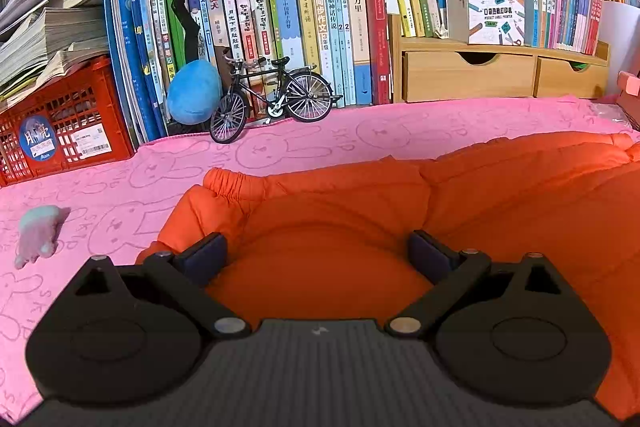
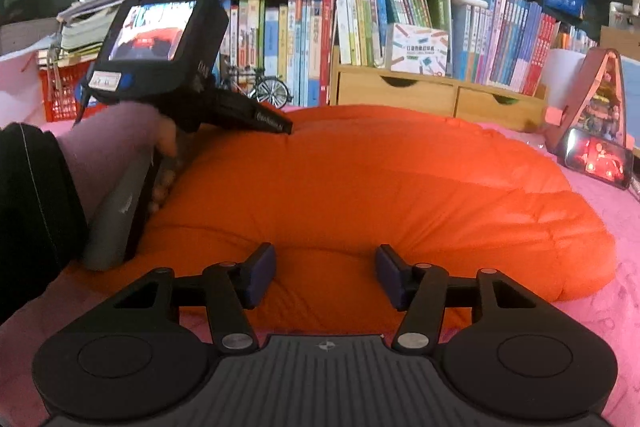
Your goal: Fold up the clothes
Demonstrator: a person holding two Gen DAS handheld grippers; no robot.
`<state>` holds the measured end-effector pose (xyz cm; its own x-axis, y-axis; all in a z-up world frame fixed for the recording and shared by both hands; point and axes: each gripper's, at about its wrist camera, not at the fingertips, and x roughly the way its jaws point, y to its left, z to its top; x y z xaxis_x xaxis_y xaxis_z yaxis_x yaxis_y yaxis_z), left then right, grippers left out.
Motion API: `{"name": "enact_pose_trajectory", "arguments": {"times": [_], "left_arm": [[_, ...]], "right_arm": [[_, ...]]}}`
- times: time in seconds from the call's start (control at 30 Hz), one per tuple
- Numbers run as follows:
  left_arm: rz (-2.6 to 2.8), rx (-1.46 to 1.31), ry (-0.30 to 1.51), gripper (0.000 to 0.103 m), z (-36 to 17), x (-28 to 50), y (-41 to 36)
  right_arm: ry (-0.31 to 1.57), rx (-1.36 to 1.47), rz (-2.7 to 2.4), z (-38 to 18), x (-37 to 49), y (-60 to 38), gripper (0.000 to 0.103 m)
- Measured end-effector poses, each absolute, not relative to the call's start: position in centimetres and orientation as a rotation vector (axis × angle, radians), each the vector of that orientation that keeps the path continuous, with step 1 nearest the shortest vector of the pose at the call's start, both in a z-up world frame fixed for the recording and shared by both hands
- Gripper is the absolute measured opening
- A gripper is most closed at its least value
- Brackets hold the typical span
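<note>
My right gripper (image 2: 325, 275) sits with its jaws partway apart, straddling the near edge of the orange puffer jacket (image 2: 360, 187); the pads flank a puffy ridge, but I can't call it pinched yet. My left gripper (image 1: 318, 259) is wide open over the jacket's elastic-cuffed sleeve (image 1: 232, 183), holding nothing. The jacket lies on the pink bunny-print cloth (image 1: 120, 195), bunched into a fat mound, with that sleeve apparently drawn across the body. So I'd judge we're mid-fold: some gathering done, but the bundle is loose and lumpy, and tightening and flattening remain. Behind it stand the toy bicycle (image 1: 276, 99) and the books (image 1: 280, 19).
</note>
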<state>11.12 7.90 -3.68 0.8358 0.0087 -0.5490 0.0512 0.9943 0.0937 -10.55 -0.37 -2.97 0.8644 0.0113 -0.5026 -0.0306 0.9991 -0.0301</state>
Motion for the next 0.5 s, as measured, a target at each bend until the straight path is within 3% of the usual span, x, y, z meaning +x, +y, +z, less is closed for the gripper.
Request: {"name": "enact_pose_trajectory", "arguments": {"times": [0.1, 0.5], "left_arm": [[-0.023, 0.109, 0.581, 0.099, -3.7, 11.1, 7.8], [-0.23, 0.08, 0.651, 0.096, 0.8, 6.0, 8.3]], "right_arm": [[0.547, -0.003, 0.034, -2.2, -10.4, -0.5, 0.043], [0.548, 0.024, 0.063, -3.0, -10.0, -1.1, 0.044]]}}
